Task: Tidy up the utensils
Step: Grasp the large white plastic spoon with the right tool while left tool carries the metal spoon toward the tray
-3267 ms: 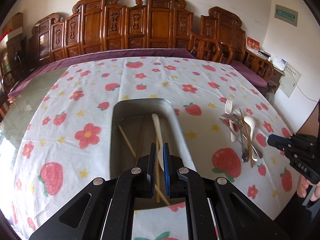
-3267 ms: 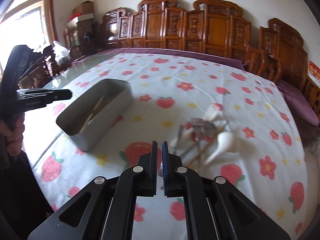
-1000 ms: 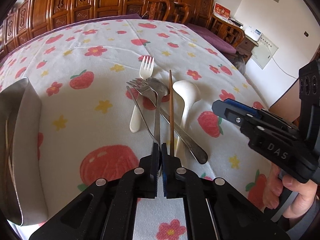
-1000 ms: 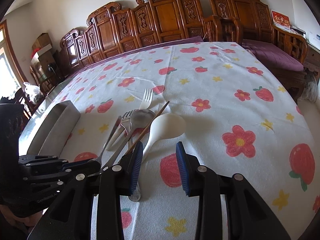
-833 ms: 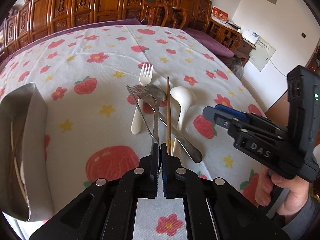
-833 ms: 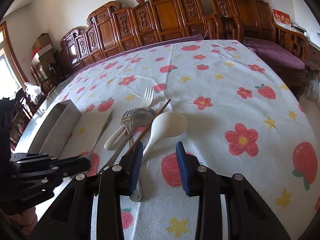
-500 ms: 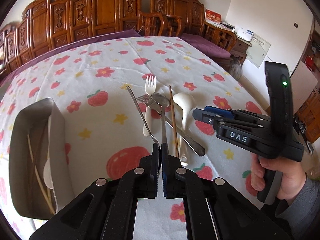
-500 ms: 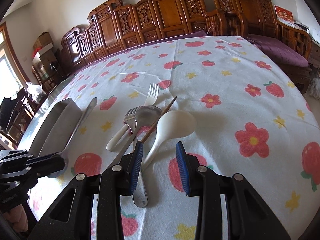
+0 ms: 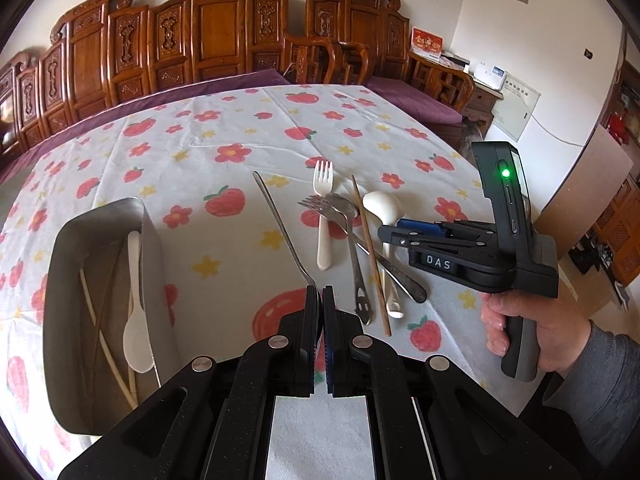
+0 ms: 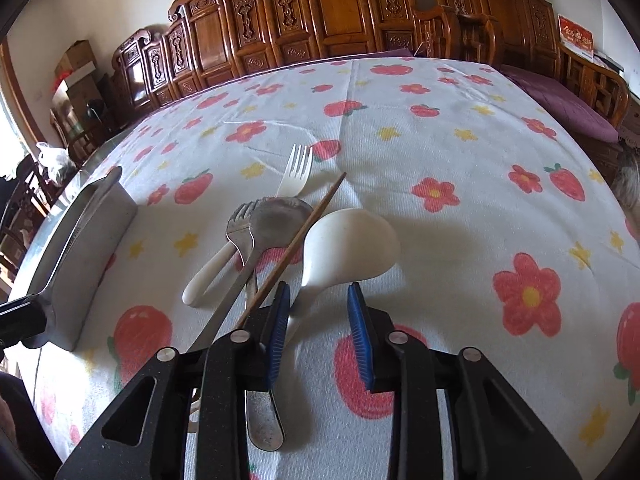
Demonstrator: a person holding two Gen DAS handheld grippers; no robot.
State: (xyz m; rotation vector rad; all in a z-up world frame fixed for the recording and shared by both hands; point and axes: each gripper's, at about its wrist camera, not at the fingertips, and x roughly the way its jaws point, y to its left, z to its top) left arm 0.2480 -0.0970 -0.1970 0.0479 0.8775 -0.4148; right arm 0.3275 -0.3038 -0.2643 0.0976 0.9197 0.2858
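Utensil tray w/ white spoon, chopsticks; left claw clamps metal utensil, right claw apart.

Left gripper: fingers pressed together, clamped on the near end of a thin metal utensil that slants up and away to the far left.
Right gripper: fingers spread apart, blue pads facing each other, nothing between them, low over the table.
Right hand: wrapped around the right gripper's black handle, grey sleeve at the wrist.
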